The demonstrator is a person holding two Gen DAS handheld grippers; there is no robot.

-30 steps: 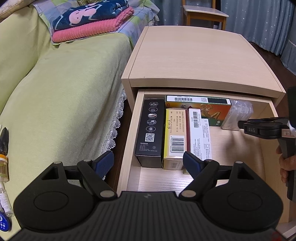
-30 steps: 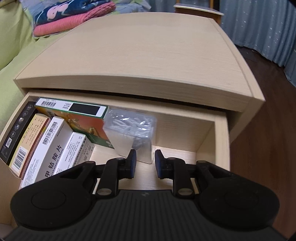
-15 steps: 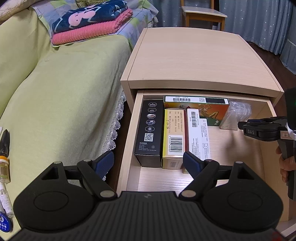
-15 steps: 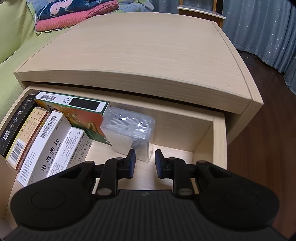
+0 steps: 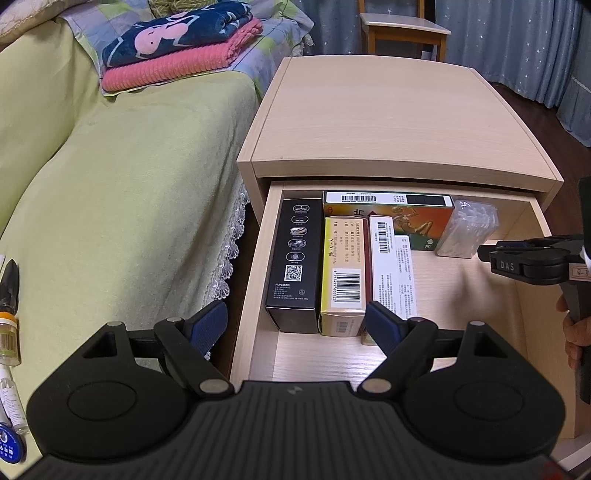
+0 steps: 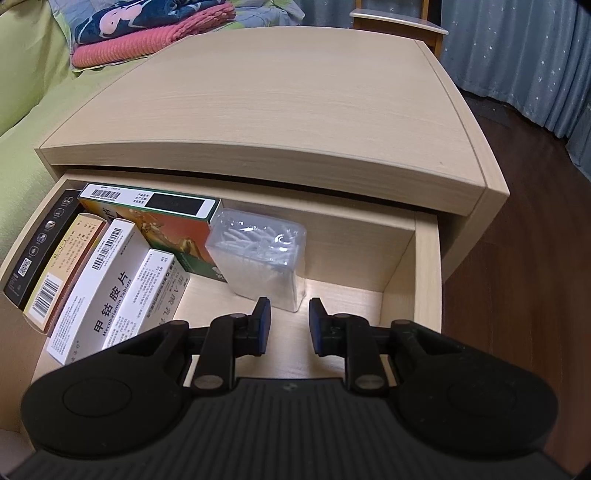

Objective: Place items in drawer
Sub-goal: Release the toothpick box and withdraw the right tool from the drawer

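Note:
The wooden drawer (image 5: 252,280) of the nightstand stands pulled out. Inside it, from the left, stand a black box (image 5: 295,254), a yellow box (image 5: 344,266) and a white box (image 5: 392,273). A green and orange box (image 5: 391,214) stands across the back, with a clear plastic box of swabs (image 5: 466,230) beside it. My left gripper (image 5: 295,321) hovers wide open and empty over the drawer's front left corner. My right gripper (image 6: 290,321) is open by a narrow gap, empty, just in front of the clear swab box (image 6: 258,251). The right gripper (image 5: 517,260) also shows above the drawer's right side.
The nightstand top (image 5: 391,122) is bare wood. A bed with a green cover (image 5: 122,192) lies left of it, with folded blankets (image 5: 177,44) at its head. Small bottles and a pen (image 5: 9,321) lie at the bed's near edge. A chair (image 5: 402,27) and curtains stand behind.
Both cameras have drawn back and up a little. My right gripper's fingers have come away from the swab box, which stays in the drawer. Neither gripper's opening has changed.

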